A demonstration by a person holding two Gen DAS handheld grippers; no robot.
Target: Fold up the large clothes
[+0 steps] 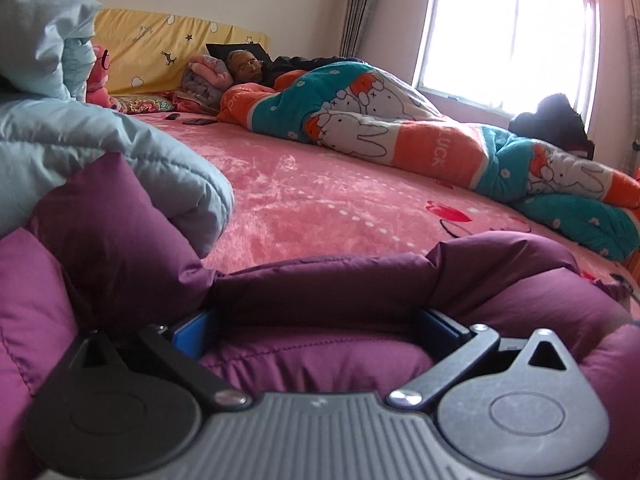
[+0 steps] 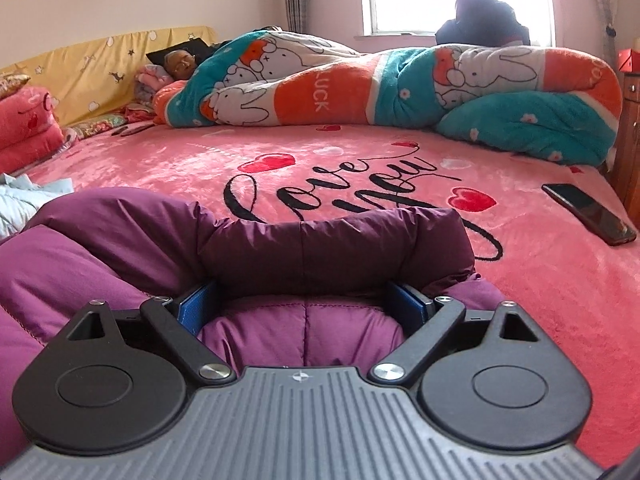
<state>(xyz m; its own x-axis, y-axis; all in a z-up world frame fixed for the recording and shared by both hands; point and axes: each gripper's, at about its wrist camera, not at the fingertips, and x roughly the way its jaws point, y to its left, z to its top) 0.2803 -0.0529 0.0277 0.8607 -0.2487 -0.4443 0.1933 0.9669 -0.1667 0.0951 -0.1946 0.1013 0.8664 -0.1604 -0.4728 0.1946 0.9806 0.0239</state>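
Purple padded coat fills the bottom half of both wrist views, lying on the pink bedspread.

Left gripper: jaws spread as wide as they go, blue pads standing either side of a puffy fold near bottom centre. The fabric bulges between them, but I read it as loose, not clamped.

Right gripper: same posture, jaws wide, a thick rolled edge of the coat sits across the gap. Can't confirm whether the pads press on it; it looks straddled rather than pinched.

Both grippers sit low and angled down onto the same garment, spaced apart along it. My guess is that's to take two points of one edge so a fold comes over straight.

A pale blue quilted garment is piled at the left of the left view, overlapping the coat; it could snag.

Phone lies at the right of the right view, clear of the coat.

A person lies under a cartoon blanket across the upper frame, well apart from the work.
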